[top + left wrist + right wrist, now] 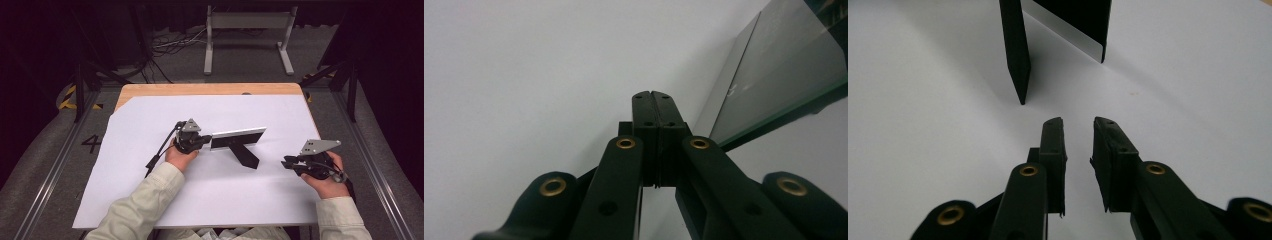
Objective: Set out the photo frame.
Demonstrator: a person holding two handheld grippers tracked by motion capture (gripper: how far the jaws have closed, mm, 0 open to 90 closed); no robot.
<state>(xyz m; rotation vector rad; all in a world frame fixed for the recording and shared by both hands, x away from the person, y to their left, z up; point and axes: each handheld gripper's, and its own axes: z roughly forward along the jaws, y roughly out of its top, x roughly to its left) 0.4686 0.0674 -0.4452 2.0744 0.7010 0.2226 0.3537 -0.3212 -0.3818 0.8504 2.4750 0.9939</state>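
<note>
Picture frame upright at mid-tabletop, a gripper at each side

The black picture frame [238, 138] stood on its rear prop at the centre of the white tabletop [150, 200]. The left gripper [202, 141] sat at the frame's left end — jaws pressed together, though whether they pinched its edge I cannot tell. The right gripper [286, 162] lay lower right, apart — jaws slightly parted, empty.

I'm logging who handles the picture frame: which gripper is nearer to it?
Left. The left gripper, jaws shut, is at the picture frame's left end, apparently touching it. The right gripper hovers open, off to the frame's right, apart from its back stand.
</note>
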